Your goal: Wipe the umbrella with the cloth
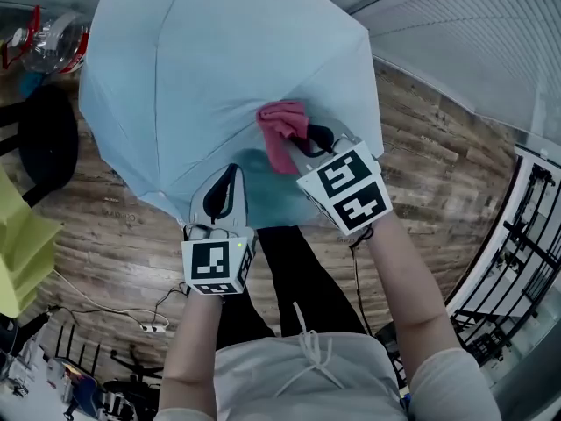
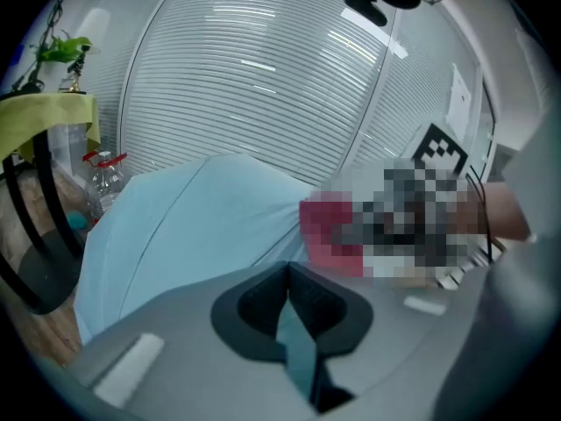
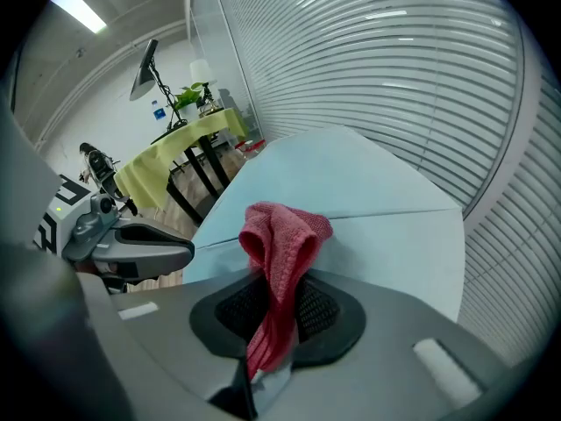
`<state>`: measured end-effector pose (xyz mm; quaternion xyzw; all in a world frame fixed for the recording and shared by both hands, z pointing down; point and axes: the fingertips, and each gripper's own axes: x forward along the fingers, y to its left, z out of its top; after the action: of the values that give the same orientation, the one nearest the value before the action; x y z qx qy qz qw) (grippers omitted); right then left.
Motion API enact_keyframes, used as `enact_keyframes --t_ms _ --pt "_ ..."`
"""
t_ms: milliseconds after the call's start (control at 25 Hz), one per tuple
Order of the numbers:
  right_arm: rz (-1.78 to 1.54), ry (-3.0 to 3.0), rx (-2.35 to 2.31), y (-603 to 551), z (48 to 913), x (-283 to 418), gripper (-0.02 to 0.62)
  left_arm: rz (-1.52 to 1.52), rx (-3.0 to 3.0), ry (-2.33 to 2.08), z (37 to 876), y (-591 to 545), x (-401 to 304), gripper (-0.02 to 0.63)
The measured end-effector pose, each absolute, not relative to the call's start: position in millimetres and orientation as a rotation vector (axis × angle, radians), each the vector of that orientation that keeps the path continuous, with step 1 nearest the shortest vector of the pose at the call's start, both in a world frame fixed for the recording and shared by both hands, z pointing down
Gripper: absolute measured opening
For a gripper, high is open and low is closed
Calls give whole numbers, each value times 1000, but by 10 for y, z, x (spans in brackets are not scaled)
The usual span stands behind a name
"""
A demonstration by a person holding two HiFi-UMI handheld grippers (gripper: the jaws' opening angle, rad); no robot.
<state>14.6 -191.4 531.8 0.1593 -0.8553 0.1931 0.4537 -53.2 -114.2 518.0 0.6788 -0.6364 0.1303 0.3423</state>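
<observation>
An open light-blue umbrella (image 1: 219, 68) fills the upper head view, its canopy facing me. My left gripper (image 1: 230, 175) is shut on the canopy's near edge; in the left gripper view a strip of blue fabric (image 2: 294, 331) runs between the closed jaws of that gripper (image 2: 287, 274). My right gripper (image 1: 305, 140) is shut on a red cloth (image 1: 282, 130), which rests against the canopy just right of the left gripper. In the right gripper view the cloth (image 3: 279, 235) stands bunched up from the gripper (image 3: 279, 283) against the umbrella (image 3: 377, 200).
The floor (image 1: 421, 174) is wood planks. A black chair (image 1: 48, 143) and a yellow-green tablecloth (image 1: 17, 253) stand at the left, with a plastic bottle (image 1: 57, 38) behind. A power strip (image 1: 153, 327) with cables lies on the floor. A black rack (image 1: 517, 261) stands at the right beside slatted blinds (image 1: 473, 33).
</observation>
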Motion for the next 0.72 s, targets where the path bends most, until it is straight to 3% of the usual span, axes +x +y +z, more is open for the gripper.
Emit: enact_keyframes --t_ms 720 --pt "392 -2000 593 -2790 5579 872 60 368 1755 -1610 5308 -1346 -151 8"
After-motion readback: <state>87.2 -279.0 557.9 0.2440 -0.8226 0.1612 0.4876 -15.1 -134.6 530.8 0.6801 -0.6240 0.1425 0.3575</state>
